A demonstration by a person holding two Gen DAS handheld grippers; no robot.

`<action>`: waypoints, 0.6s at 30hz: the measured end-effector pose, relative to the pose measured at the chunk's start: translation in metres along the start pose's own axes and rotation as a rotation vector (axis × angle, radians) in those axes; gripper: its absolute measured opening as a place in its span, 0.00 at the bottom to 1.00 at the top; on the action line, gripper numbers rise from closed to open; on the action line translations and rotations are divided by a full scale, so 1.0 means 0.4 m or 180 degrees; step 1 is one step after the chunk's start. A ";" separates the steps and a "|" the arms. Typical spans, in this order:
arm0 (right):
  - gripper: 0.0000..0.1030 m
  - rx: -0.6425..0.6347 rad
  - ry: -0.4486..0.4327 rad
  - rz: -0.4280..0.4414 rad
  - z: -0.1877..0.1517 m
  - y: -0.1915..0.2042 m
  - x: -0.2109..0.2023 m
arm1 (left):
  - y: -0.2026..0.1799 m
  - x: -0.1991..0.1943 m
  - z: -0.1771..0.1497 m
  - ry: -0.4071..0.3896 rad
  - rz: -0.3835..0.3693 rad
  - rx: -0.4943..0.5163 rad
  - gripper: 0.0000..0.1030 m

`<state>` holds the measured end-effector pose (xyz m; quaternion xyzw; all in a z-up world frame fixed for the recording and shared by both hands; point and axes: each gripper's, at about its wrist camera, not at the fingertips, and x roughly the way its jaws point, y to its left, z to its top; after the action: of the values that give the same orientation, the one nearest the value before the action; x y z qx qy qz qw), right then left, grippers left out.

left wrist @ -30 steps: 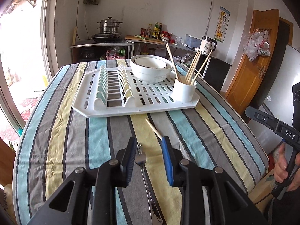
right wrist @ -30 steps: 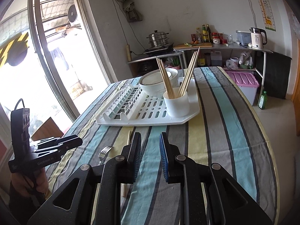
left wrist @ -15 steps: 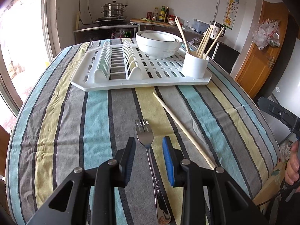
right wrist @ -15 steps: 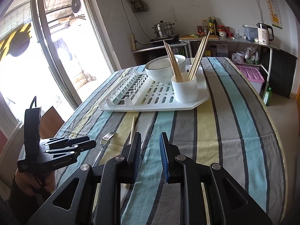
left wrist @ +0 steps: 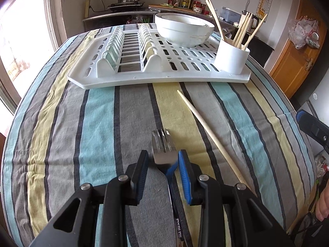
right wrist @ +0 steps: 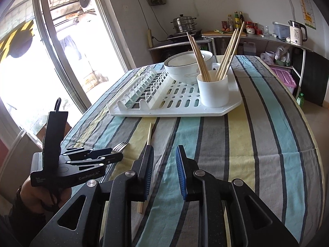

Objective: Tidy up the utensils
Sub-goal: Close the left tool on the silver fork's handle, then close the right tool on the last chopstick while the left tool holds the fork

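Fork pickup, pre-grasp
Left gripper (left wrist: pixel 162 162) fingers part-open astride steel fork (left wrist: pixel 163 150) on striped surface (left wrist: pixel 98 123); next: close, carry to white round cup (left wrist: pixel 231 56) at 1 o'clock.

Your left claw (left wrist: pixel 163 173): matte black angular arms, silver round pivot screws, blue ribbed pads (left wrist: pixel 184 175). Your right claw (right wrist: pixel 164 170): identical build. White "GenRobot.AI" lettering lower left; bare-skinned hand (right wrist: pixel 39 195) beneath.

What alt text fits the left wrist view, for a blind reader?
The left tool, open, straddles a metal fork lying on the striped tablecloth, with one loose chopstick to its right. Beyond, a white dish rack holds stacked bowls and a white cup of chopsticks.
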<state>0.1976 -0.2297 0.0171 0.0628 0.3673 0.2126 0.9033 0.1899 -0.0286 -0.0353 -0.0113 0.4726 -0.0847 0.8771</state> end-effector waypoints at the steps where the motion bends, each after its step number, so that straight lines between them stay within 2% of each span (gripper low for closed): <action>1: 0.22 0.0001 0.0007 0.0000 0.001 -0.001 0.002 | 0.000 0.003 0.006 0.0015 0.0011 -0.0007 0.31; 6: 0.22 -0.0003 0.0033 0.0009 0.007 0.000 0.016 | -0.016 0.015 0.019 0.0036 0.0134 0.0082 0.30; 8: 0.22 0.0000 0.0044 0.0015 0.009 -0.001 0.022 | -0.022 0.017 0.019 0.0028 0.0193 0.0140 0.26; 18: 0.22 -0.0075 0.0175 0.0024 0.024 0.010 0.070 | 0.001 -0.005 0.018 -0.0027 0.0083 0.0101 0.26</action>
<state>0.2206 -0.2137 0.0074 0.0477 0.3892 0.2219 0.8927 0.1946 -0.0282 -0.0297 0.0084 0.4676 -0.0807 0.8802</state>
